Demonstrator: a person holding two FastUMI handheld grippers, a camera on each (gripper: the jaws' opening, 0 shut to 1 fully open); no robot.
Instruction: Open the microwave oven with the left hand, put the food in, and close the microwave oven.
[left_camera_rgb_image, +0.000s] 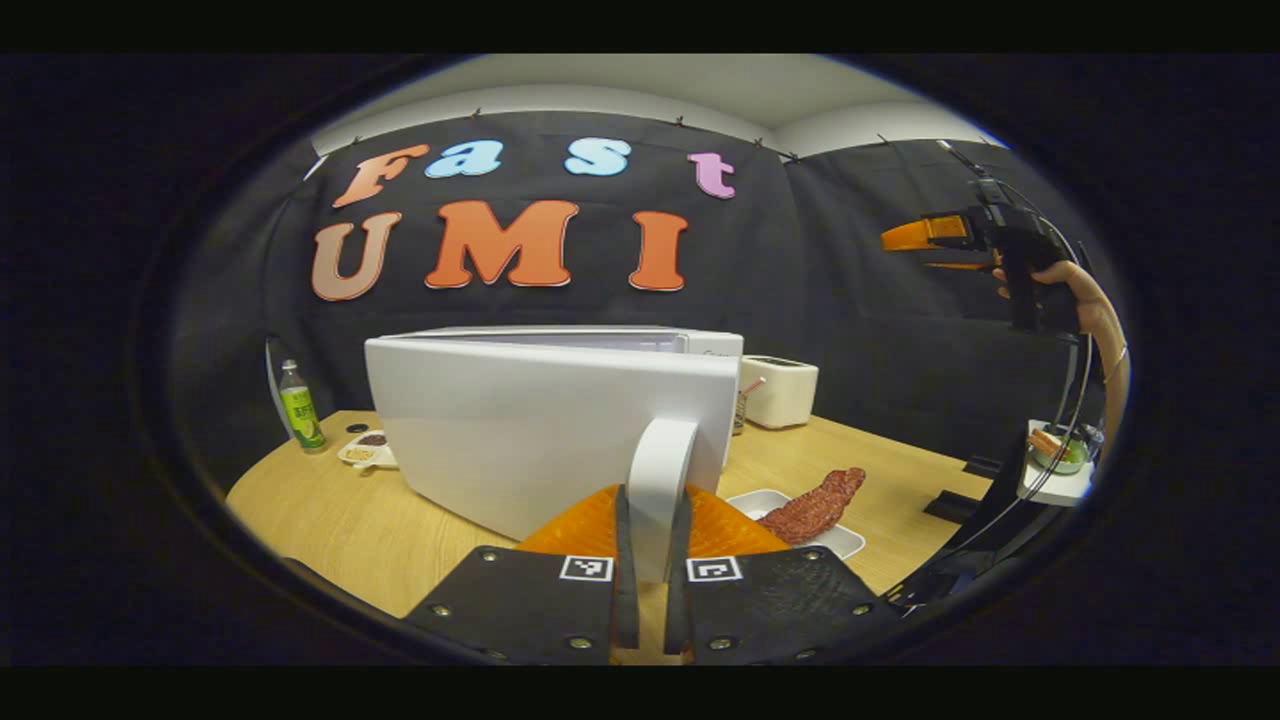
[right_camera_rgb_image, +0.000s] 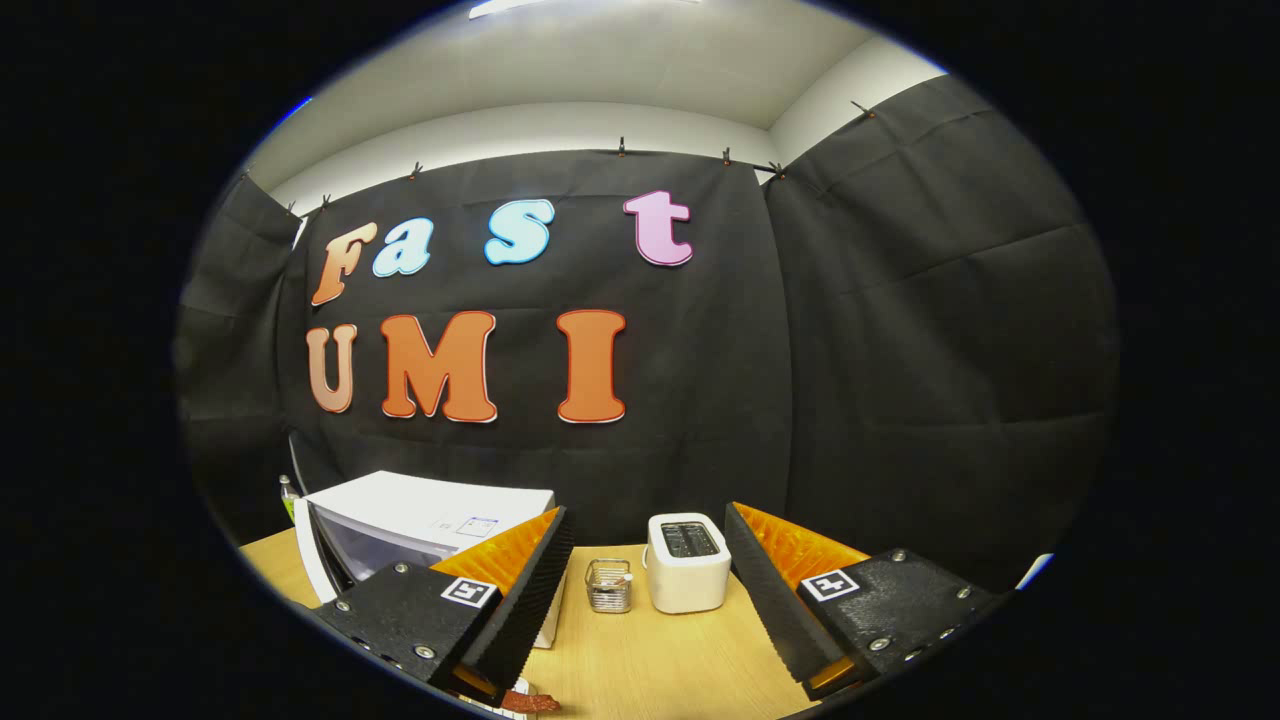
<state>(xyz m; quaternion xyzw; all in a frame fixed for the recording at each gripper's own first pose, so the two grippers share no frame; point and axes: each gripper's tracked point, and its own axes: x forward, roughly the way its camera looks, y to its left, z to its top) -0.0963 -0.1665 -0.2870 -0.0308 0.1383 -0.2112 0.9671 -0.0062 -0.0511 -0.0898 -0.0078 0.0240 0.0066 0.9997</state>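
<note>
Microwave door (left_camera_rgb_image: 545, 435) is standing partly open on the table (left_camera_rgb_image: 330, 520), left hand-held gripper (left_camera_rgb_image: 652, 590) clamping its white handle (left_camera_rgb_image: 660, 480). Right hand-held gripper (right_camera_rgb_image: 648, 590) is hovering with fingers apart; the meat (left_camera_rgb_image: 815, 505) is lying on its tray (left_camera_rgb_image: 842, 541) at the right. Pulling should be following the hinge arc, squarely.

Glossy white plastic microwave (left_camera_rgb_image: 560, 420) on matt wood-grain table (left_camera_rgb_image: 330, 520).

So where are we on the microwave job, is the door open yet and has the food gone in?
Done: the microwave door is swung partly open. In hand: the left gripper is shut on the door handle. Left: the food lies on its white tray on the table, so it hasn't gone in. The right gripper is open and empty, held up above the toaster. Closing comes last.
</note>
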